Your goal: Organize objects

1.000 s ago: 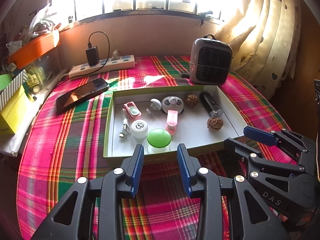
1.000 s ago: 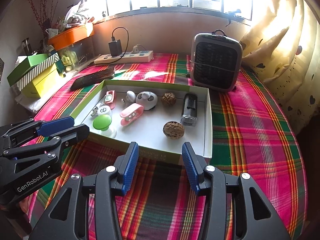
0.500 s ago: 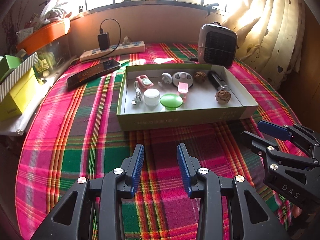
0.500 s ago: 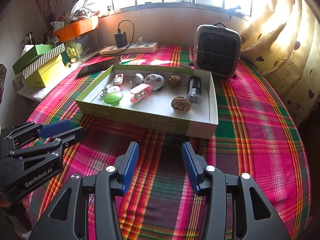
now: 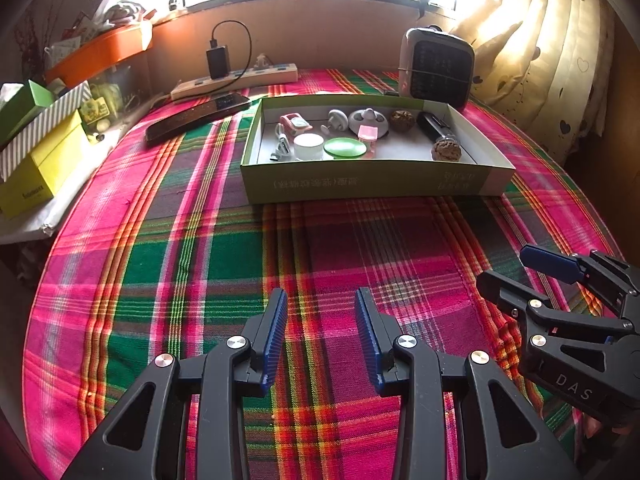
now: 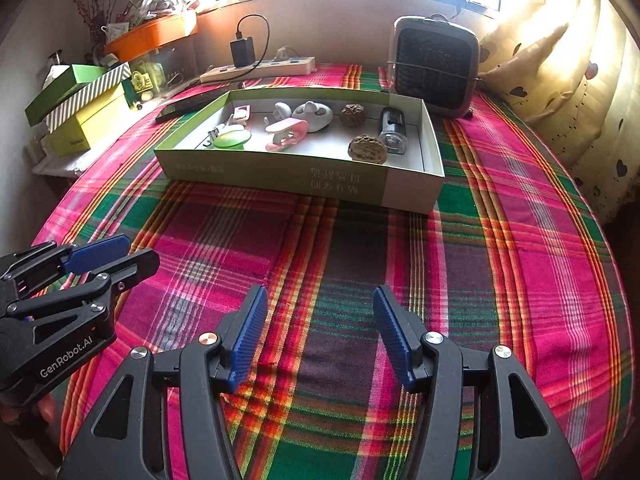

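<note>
Left tool (image 5: 321, 334): jaws wide, holding nothing.
Right tool (image 6: 320, 334): jaws wide, holding nothing.
Box (image 5: 372, 182): on the bench, well ahead of both tools, holding small objects.

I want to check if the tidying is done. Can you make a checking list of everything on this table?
Surface: plaid tablecloth, bare in front of the box.
Job's things: shallow cardboard box holds two walnuts, green disc, pink clip, black lighter-like cylinder, white gadgets.
Clutter: phone and small heater on the cloth, outside the box.
Grippers: left gripper and right gripper both open, empty, apart from the box.
Cables: power strip with black charger plugged in, cord looping.
Surroundings: stacked yellow and green boxes, orange tray, curtain, bright window.
</note>
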The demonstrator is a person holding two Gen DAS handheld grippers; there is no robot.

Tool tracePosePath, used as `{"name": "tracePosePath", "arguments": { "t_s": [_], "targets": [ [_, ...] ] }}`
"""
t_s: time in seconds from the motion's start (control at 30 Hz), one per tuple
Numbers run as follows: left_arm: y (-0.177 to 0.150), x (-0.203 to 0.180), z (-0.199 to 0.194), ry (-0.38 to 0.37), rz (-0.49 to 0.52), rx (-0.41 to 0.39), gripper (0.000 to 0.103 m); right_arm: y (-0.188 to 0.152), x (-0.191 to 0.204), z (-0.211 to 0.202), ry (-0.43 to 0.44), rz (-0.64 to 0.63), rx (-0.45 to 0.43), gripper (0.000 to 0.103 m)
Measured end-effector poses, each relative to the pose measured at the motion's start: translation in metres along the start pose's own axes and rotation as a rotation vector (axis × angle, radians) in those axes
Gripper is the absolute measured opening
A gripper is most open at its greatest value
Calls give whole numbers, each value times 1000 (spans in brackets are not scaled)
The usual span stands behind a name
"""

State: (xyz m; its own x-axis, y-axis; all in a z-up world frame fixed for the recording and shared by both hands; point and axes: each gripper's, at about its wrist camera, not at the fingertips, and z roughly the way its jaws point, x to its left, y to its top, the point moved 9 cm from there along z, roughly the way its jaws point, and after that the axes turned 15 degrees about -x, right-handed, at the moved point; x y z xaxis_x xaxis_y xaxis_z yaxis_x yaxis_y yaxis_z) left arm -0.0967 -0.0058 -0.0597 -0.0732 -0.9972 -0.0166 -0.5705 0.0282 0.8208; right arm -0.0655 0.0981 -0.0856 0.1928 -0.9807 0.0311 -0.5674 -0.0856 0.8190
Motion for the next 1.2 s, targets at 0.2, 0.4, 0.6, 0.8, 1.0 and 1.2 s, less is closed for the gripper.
{"name": "tracePosePath", "arguments": {
  "t_s": [0.2,0.4,0.6,0.8,1.0,1.2],
  "targets": [
    [-9,-4,-3,5,-4,2,33,-4,1,-4,-5,1,7,56],
    [-9,-5,-3,10,-24,-6,36,-8,-2,-5,-36,-2,16,61],
    [-11,-9,-4,24,-6,-4,42,-9,-6,-5,-57,-2,22,66],
    [-11,-11,-4,27,-14,-6,44,-9,-10,-5,-72,6,27,72],
    [-11,-11,-4,29,-14,-6,48,-9,-11,-4,-79,9,29,74],
    [-11,-12,-4,29,-14,-6,49,-9,-12,-4,-80,11,29,74]
  ]
}}
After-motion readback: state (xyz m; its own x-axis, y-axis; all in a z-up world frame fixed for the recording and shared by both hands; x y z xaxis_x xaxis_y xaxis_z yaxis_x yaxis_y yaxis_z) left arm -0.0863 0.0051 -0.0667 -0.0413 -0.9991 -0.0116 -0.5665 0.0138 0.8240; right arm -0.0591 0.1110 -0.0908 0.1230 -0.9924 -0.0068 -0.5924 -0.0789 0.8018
